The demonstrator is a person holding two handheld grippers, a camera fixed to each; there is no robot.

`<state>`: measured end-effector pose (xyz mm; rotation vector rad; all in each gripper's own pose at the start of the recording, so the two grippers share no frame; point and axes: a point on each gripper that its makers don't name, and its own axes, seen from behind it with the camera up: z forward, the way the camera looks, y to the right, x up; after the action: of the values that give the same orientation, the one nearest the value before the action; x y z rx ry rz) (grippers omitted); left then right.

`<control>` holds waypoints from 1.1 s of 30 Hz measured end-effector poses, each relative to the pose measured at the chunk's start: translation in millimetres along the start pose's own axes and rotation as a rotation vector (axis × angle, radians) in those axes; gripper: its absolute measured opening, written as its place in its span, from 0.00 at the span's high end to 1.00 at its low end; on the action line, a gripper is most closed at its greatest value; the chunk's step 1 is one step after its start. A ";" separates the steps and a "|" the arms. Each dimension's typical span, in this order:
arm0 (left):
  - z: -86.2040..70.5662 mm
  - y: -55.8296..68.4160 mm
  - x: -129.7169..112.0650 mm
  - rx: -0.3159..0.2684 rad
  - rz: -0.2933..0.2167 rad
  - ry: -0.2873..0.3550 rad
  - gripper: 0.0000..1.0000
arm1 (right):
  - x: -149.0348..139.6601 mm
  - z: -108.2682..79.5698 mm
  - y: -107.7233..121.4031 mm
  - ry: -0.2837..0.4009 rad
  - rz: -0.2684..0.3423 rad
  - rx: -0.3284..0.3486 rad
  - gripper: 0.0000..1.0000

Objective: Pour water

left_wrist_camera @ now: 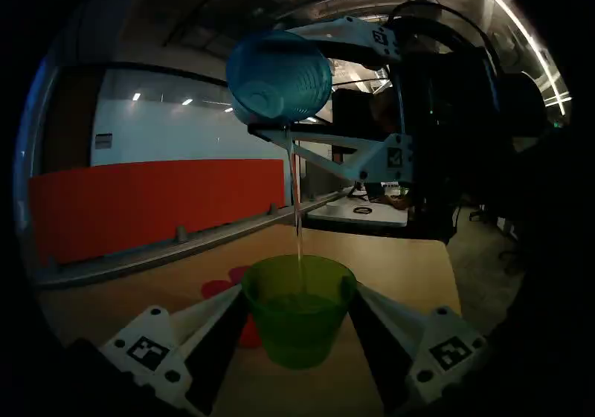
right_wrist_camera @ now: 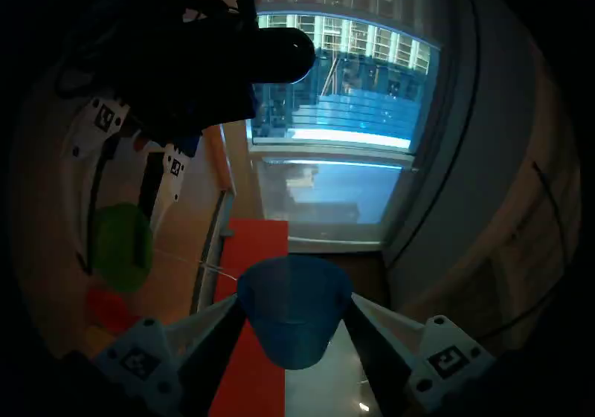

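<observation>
1. Pouring is under way. The right gripper [right_wrist_camera: 295,313], jaws closed on the blue cup [left_wrist_camera: 279,75], tips it above the green cup [left_wrist_camera: 297,324], and a thin water stream [left_wrist_camera: 299,224] falls inside.
2. The left gripper [left_wrist_camera: 299,302] clamps the green cup upright, low over the table [left_wrist_camera: 401,261].
3. Next move, by judgement: keep the stream centred, then right the blue cup.
4. The table's edge lies near; there is open room above.

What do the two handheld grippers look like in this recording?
The left gripper and right gripper match: white, wedge-shaped jaws tapering forward, with black inner faces. Each jaw carries a black-and-white square marker near its base. The housing behind them looks black; any sleeves are too dark to make out.
</observation>
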<state>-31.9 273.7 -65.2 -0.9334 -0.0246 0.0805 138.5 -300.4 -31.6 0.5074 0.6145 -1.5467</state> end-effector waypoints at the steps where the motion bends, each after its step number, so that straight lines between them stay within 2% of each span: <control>1: 0.1 0.0 0.5 0.000 0.000 0.001 0.15 | 0.8 -0.4 0.5 0.001 -0.003 -0.002 0.12; 14: -1.3 0.9 5.4 0.004 0.001 0.008 0.15 | 5.9 -6.3 4.0 0.004 -0.022 -0.009 0.12; 23: -1.7 -1.5 7.3 0.009 0.001 0.012 0.15 | 3.7 -7.6 1.1 0.004 -0.006 -0.004 0.12; 28: -1.1 -2.8 6.5 0.011 0.001 0.010 0.15 | -2.1 -7.1 -3.3 -0.005 0.058 0.002 0.12; 33: -1.2 -3.2 7.8 0.012 0.004 0.011 0.15 | -5.7 -8.8 -5.5 -0.009 0.166 0.002 0.12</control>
<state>-23.8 271.5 -63.5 -0.9215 -0.0125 0.0791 133.0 -290.2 -34.1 0.5397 0.5504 -1.3915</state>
